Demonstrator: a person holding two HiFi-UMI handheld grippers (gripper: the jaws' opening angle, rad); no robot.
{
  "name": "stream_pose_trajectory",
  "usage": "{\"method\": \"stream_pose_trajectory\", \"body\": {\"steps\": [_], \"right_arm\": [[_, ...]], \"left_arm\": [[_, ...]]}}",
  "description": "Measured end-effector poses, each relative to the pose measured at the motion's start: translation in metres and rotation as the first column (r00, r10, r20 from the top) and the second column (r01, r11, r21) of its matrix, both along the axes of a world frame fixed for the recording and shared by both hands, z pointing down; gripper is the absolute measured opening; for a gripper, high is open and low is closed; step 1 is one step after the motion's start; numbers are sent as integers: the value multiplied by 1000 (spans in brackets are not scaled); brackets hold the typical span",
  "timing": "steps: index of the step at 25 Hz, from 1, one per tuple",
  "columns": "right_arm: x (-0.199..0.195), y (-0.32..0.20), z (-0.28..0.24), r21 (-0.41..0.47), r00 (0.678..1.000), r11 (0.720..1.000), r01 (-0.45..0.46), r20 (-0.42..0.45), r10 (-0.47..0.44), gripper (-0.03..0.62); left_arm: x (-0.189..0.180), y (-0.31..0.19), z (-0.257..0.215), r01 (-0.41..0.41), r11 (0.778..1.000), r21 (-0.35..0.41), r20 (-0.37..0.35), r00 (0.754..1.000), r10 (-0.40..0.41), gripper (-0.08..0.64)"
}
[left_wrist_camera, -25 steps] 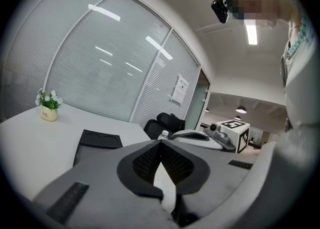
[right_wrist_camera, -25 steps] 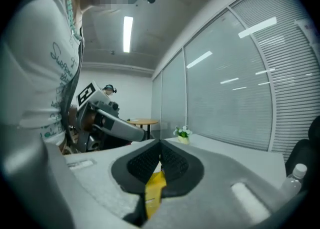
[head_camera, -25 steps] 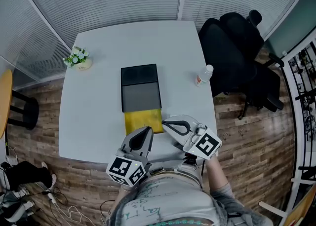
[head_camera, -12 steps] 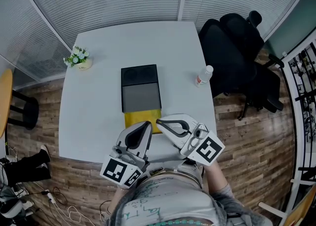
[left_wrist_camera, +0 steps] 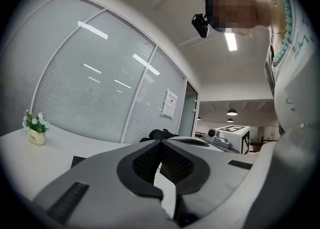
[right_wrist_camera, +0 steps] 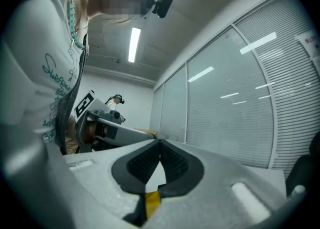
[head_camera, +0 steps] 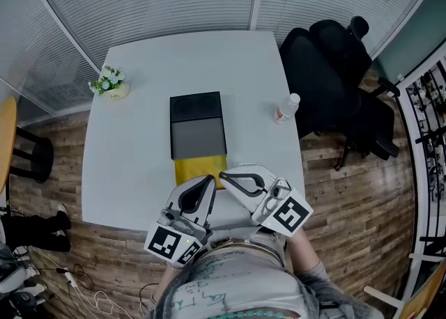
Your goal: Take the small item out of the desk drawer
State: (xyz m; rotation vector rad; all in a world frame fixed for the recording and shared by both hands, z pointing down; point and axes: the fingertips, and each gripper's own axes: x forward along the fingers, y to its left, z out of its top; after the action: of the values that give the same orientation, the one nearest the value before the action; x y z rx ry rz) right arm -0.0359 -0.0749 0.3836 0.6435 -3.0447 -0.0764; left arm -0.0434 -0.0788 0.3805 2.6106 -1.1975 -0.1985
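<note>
A black desktop drawer box [head_camera: 197, 126] lies in the middle of the white table [head_camera: 132, 150]. Its yellow drawer [head_camera: 198, 168] stands pulled out toward me. I cannot make out any small item inside it. In the head view my left gripper [head_camera: 211, 180] is shut and empty, with its tip at the drawer's near edge. My right gripper [head_camera: 222, 174] is shut too, its tip over the drawer's near right corner, close beside the left one. In the right gripper view the jaws [right_wrist_camera: 160, 142] meet with nothing between them, and yellow [right_wrist_camera: 151, 201] shows beneath. The left gripper [left_wrist_camera: 161, 141] shows meeting jaws in its own view.
A small pot of flowers [head_camera: 110, 82] sits at the table's far left, and a plastic bottle [head_camera: 286, 107] stands near the right edge. A black office chair [head_camera: 334, 81] is beyond the right side. A stool [head_camera: 28, 154] stands on the wood floor at left.
The right gripper's tip has shifted a little left, closer to the left gripper over the drawer's near edge. The left gripper has barely moved.
</note>
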Motion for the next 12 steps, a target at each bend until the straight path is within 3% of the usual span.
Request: {"method": "stream_pose_trajectory", "body": {"steps": [12], "right_arm": [[1, 2, 6, -19, 1000, 1000, -1, -13, 0, 3]], "left_arm": [[-1, 2, 9, 7, 1000, -24, 0, 1000, -7, -2]]}}
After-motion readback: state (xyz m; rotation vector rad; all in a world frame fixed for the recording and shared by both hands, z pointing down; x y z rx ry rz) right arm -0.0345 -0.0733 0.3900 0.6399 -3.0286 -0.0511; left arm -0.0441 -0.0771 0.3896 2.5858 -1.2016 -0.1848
